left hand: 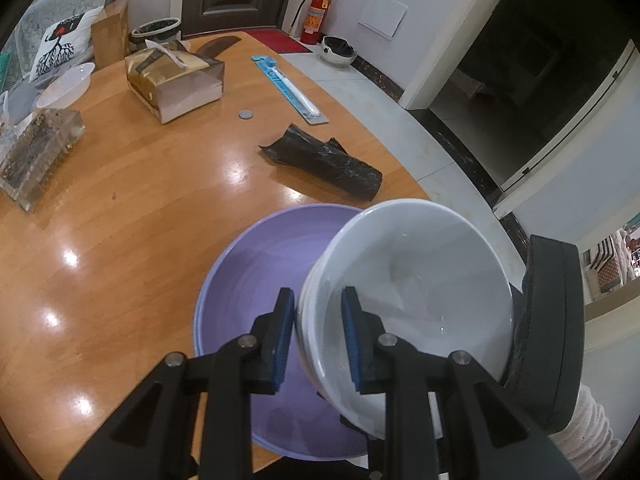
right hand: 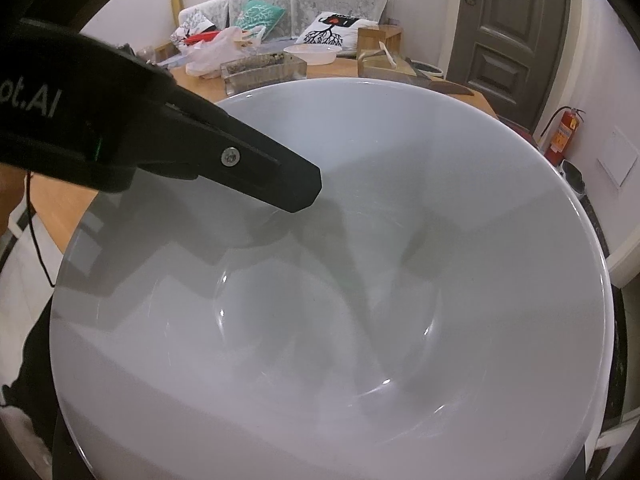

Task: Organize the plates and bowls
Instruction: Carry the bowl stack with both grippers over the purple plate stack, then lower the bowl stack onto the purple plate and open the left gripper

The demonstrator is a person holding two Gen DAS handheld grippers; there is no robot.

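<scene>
A white ceramic bowl [left hand: 420, 272] hangs tilted over a shallow purple plate [left hand: 248, 280] that lies at the near edge of the wooden table. My left gripper [left hand: 317, 292] is shut on the bowl's near rim, one blue pad outside the wall and one inside. In the right wrist view the white bowl [right hand: 360, 280] fills nearly the whole picture, and a left gripper finger [right hand: 280, 180] reaches over its rim from the left. A black part of the right gripper [left hand: 552, 320] sits close against the bowl's right side. Its fingertips are hidden behind the bowl.
On the wooden table [left hand: 140, 240] lie a black roll of bags [left hand: 332, 164], a coin [left hand: 245, 114], a packed toothbrush [left hand: 292, 88], a gold tissue box [left hand: 176, 80], a clear box [left hand: 36, 156] and a white plastic bowl [left hand: 66, 84]. The table's curved edge drops to the floor on the right.
</scene>
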